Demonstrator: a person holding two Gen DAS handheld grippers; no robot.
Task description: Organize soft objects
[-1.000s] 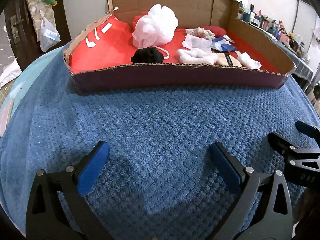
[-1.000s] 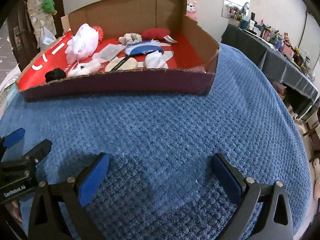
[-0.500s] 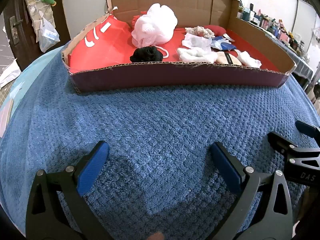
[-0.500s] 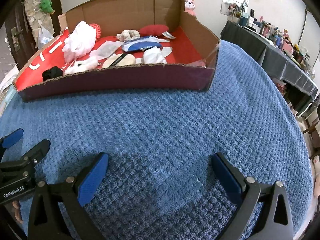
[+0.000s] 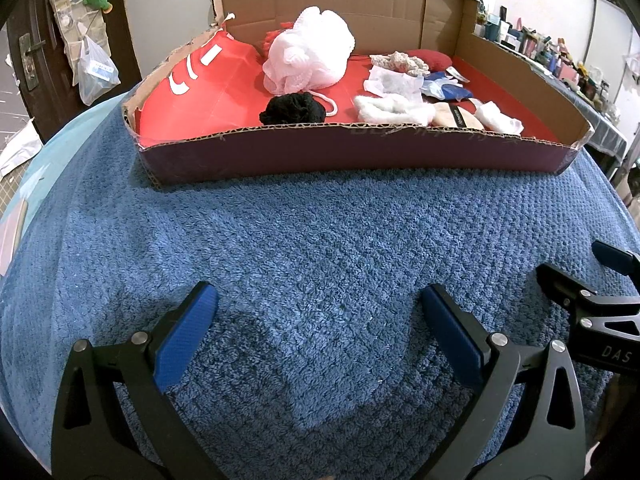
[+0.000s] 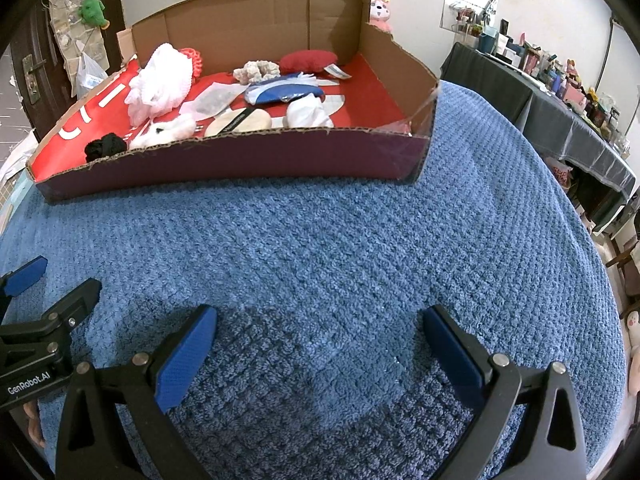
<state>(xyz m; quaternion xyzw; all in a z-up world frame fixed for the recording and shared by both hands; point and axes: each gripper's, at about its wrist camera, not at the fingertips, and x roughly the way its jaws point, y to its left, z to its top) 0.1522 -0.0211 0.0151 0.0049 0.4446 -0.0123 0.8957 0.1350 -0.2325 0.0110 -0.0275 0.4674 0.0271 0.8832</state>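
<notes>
Claws: left claw (image 5: pixel 318 312) and right claw (image 6: pixel 320 334) wide open, empty, over blue blanket (image 5: pixel 320 232); soft items in cardboard box (image 6: pixel 224 168) at far edge; next likely a reach forward.

Both wrist views low, facing box (image 5: pixel 352 156).

Black skeletal fingers (image 5: pixel 532 364), blue ribbed pads (image 6: pixel 185 356), silver screws, white lettering, possibly "GenRobot.AI"

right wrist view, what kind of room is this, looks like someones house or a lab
Most likely a lived-in room at home, not a lab. A blue blanket covers the work surface, a side table is crowded with bottles and small household items, and a green plush toy hangs by a wooden door.
</notes>
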